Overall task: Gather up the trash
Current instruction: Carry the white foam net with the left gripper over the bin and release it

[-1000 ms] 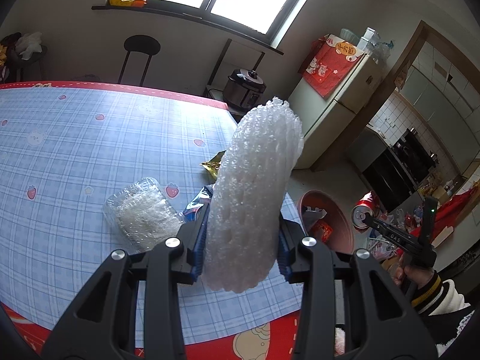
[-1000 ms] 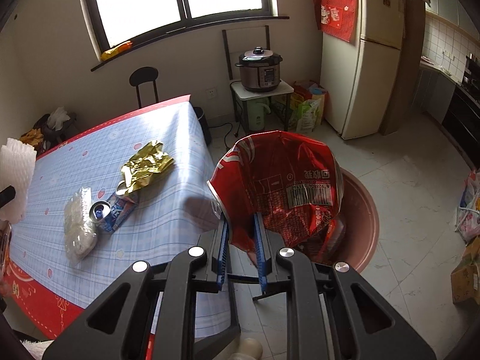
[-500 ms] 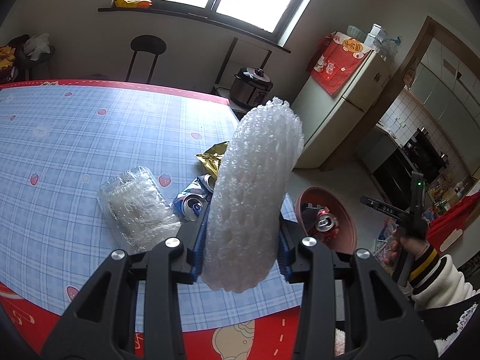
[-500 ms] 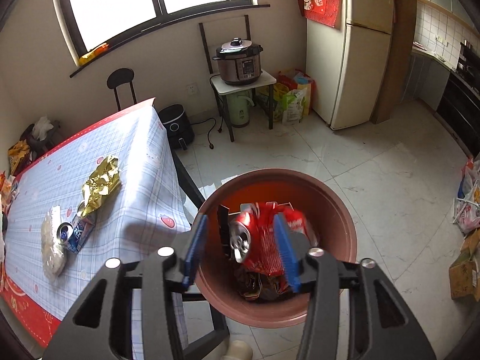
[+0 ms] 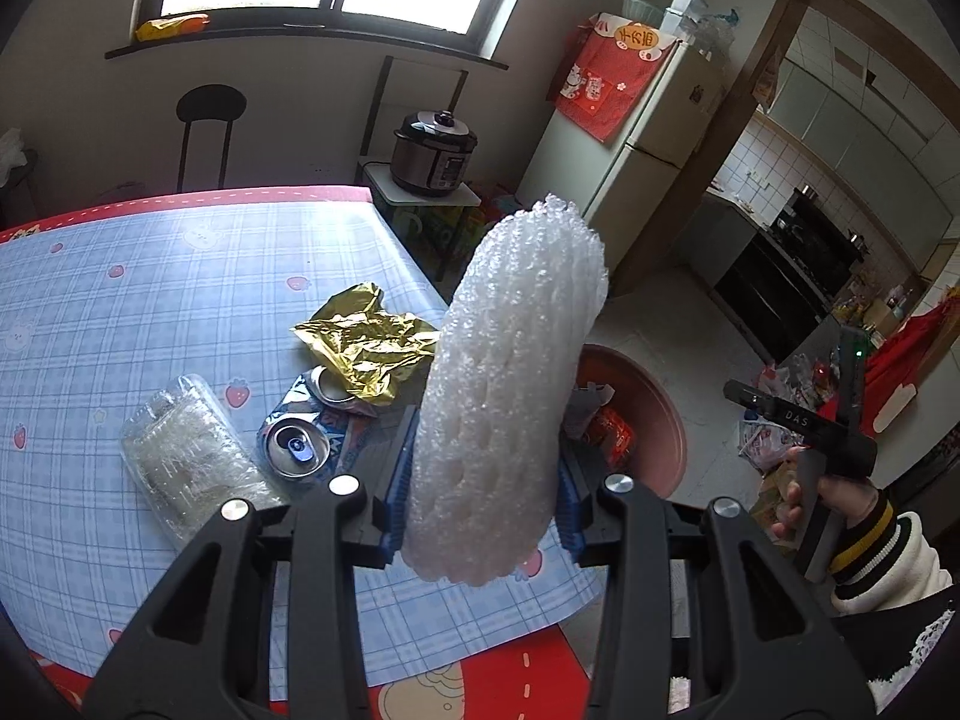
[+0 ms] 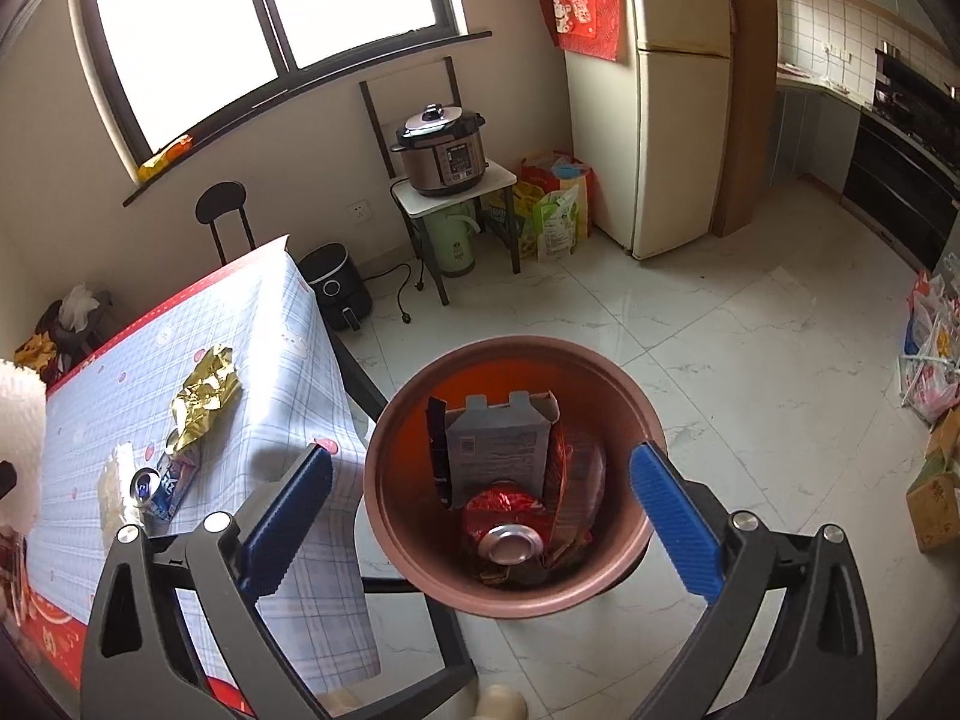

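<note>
Your left gripper (image 5: 483, 504) is clamped on a white foam fruit net (image 5: 504, 396), which stands upright between the blue pads (image 5: 401, 495) and rises well above them, over the near edge of the table (image 5: 150, 294). Your right gripper (image 6: 480, 504) has its fingers spread wide with nothing between them, and it hangs directly above the brown trash bin (image 6: 624, 387) on the tiled floor just beside the table's corner.

Inside the bin, a crushed red can (image 6: 510, 525) lies on top of the pile, its silver end facing up. Behind it a grey cardboard carton (image 6: 498, 450) stands upright against the far wall, with a black strip (image 6: 438, 450) to its left and red wrappers (image 6: 579, 474) to its right.

On the blue checked tablecloth three pieces of trash remain, grouped near the bin-side edge. A crumpled gold foil wrapper (image 5: 366, 348) lies farthest from you. Touching its near edge is a flattened blue can (image 5: 309, 432), its open silver top toward you; the foil overlaps part of it. Just left of the can, a clear plastic bag (image 5: 186, 462) of pale contents lies flat.

From the left wrist camera, your right hand (image 5: 822, 492) shows on its gripper's handle, out beyond the bin. A pressure cooker (image 6: 441, 150) sits on a small stand by the wall, near the fridge (image 6: 666, 90).
</note>
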Tool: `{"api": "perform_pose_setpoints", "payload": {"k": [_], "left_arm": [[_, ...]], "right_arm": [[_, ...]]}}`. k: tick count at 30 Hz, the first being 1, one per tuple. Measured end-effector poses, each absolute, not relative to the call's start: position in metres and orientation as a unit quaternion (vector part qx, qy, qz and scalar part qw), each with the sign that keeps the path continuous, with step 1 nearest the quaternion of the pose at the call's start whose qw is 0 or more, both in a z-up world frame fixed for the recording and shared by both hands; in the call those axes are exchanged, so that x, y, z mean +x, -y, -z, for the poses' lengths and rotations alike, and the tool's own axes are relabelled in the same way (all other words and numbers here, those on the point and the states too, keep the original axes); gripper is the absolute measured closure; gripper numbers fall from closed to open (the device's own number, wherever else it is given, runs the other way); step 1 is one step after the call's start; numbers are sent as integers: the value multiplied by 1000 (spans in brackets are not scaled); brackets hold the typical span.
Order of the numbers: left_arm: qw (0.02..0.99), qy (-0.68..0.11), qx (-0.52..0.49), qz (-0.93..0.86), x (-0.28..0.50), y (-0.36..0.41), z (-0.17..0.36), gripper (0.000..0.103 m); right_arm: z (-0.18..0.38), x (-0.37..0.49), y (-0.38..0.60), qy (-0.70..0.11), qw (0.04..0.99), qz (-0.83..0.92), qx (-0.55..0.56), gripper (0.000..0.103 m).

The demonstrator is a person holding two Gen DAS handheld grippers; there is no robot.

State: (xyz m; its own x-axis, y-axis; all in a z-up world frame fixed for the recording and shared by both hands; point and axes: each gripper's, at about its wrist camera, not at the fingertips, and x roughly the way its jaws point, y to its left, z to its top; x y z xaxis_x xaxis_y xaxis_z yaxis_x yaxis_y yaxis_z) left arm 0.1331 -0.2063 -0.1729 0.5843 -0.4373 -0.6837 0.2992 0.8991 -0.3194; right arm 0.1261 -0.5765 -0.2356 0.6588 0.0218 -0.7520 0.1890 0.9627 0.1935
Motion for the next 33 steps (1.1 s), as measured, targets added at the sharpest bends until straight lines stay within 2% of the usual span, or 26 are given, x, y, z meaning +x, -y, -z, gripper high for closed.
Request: {"api": "perform_pose_setpoints", "payload": {"k": [15, 21, 23, 25, 28, 33], "left_arm": [[859, -382, -52, 338, 197, 379, 165, 60], [853, -387, -20, 349, 222, 450, 181, 59], [849, -392, -15, 353, 229, 469, 188, 50], [851, -393, -14, 349, 234, 480, 193, 13], [854, -390, -18, 344, 236, 485, 194, 6], [864, -398, -14, 307, 233, 462, 194, 6]], "right_arm": [[249, 45, 643, -431, 884, 123, 133, 5], [256, 25, 666, -439, 877, 144, 134, 5], [259, 20, 672, -441, 874, 151, 136, 5], [261, 17, 676, -442, 872, 157, 142, 5], [263, 15, 679, -442, 870, 160, 146, 5], [263, 21, 673, -440, 872, 151, 150, 5]]}}
